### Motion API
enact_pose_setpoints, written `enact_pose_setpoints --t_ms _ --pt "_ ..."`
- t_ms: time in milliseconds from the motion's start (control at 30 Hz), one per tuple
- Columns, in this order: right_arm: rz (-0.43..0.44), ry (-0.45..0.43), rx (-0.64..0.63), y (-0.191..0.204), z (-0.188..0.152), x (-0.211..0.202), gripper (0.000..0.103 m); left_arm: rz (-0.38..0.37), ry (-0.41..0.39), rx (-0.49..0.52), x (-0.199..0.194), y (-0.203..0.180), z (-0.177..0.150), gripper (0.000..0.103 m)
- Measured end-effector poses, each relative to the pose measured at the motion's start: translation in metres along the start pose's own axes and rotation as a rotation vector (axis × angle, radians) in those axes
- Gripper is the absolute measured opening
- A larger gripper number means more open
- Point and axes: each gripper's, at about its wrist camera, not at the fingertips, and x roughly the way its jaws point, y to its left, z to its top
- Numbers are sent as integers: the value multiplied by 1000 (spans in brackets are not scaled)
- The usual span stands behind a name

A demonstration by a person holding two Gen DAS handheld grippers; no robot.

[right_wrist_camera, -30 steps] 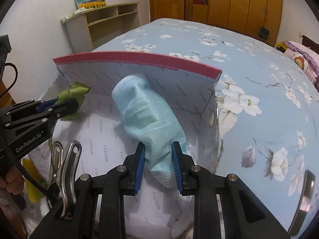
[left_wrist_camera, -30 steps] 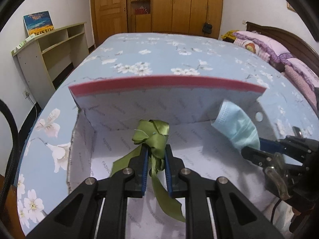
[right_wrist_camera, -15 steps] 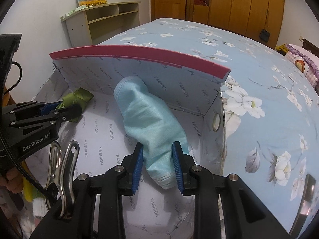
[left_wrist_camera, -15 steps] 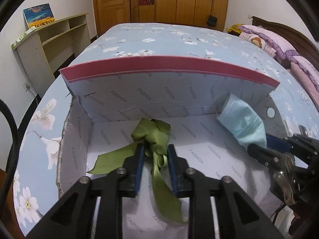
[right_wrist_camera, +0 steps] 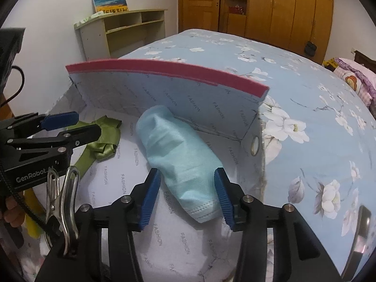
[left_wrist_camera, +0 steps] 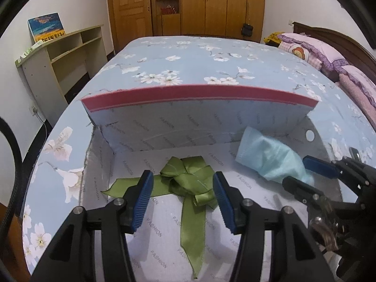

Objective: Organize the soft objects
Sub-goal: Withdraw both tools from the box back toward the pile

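Both grippers' jaws have just been opening, letting go of what they pinched a second ago. On the floral bed stands the open storage box with a red rim. Its floor carries the blue face mask, loose between the parted pads of the right gripper, and the green ribbon bow, free between the spread left gripper. Only the right view shows a metal clip; a hand at its left edge is mostly cut off.
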Motion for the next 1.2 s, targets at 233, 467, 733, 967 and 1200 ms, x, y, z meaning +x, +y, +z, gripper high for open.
enact_pose_setpoints --t_ms 233,467,733,967,1200 --pt "17 -29 35 -6 2 -19 50 1 -4 1 -14 -3 -1 55" --pt "36 -45 57 -5 -3 -37 58 11 -21 14 -39 -6 -7 55" --pt "52 -86 64 2 -13 -68 61 11 -36 20 -71 -6 -21 55" --pt "64 -108 93 5 -25 -95 61 19 -39 7 -96 -2 -36 55" --pt "59 -96 99 8 -42 -111 61 22 4 -29 -98 0 -57 55"
